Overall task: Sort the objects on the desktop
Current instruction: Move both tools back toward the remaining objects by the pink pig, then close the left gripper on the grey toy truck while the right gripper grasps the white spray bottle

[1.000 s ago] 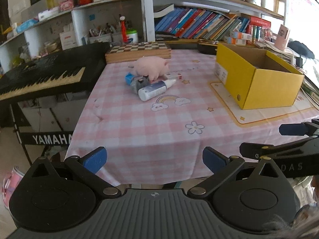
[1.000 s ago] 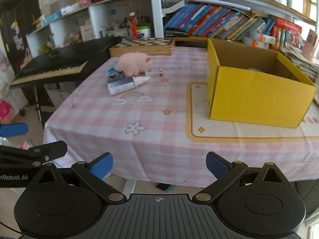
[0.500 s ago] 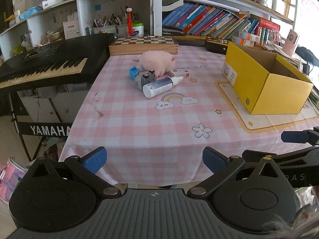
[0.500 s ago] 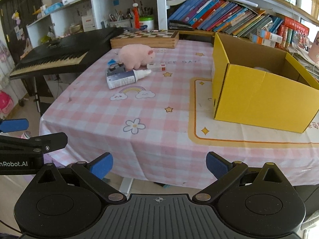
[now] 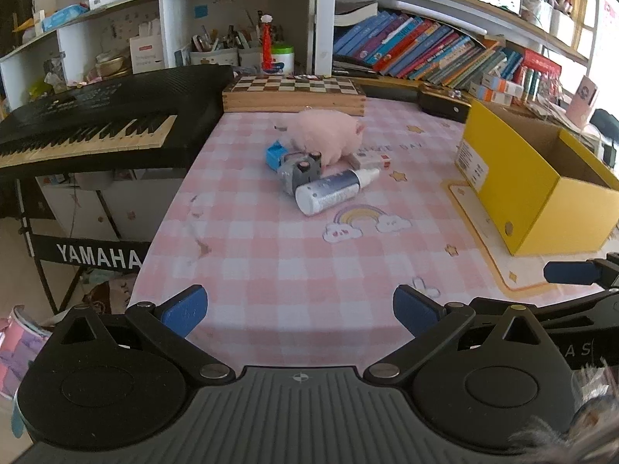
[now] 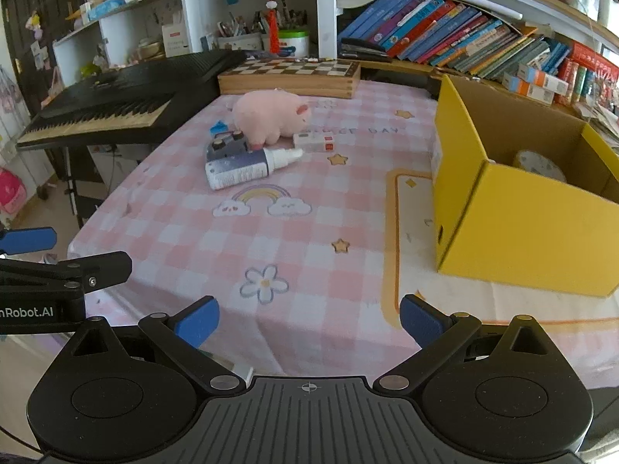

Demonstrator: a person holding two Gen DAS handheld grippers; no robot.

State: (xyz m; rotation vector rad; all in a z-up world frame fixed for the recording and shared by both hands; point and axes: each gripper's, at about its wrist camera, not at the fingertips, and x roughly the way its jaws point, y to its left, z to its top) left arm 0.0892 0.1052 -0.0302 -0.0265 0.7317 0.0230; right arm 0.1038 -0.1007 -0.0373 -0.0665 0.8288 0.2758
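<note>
From your left wrist, the left gripper (image 5: pixel 300 311) hung wide open over the desk's (image 5: pixel 271 255) near edge. From your right wrist, the right gripper (image 6: pixel 307 319) gaped empty too; the bottle (image 6: pixel 247 166) lay toward the far left corner, nozzle pointing right toward the yellow box (image 6: pixel 522 224).

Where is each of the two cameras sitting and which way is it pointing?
Left wrist: sits on the left tongs, low at the table's near edge, facing the pink plush pig and shelves; its own open blue fingers show, with the right tongs at right.
Right wrist: sits on the right tongs, facing the yellow box; its open fingers show, with the left tongs at left.
Shared: pig, spray bottle, box.
</note>
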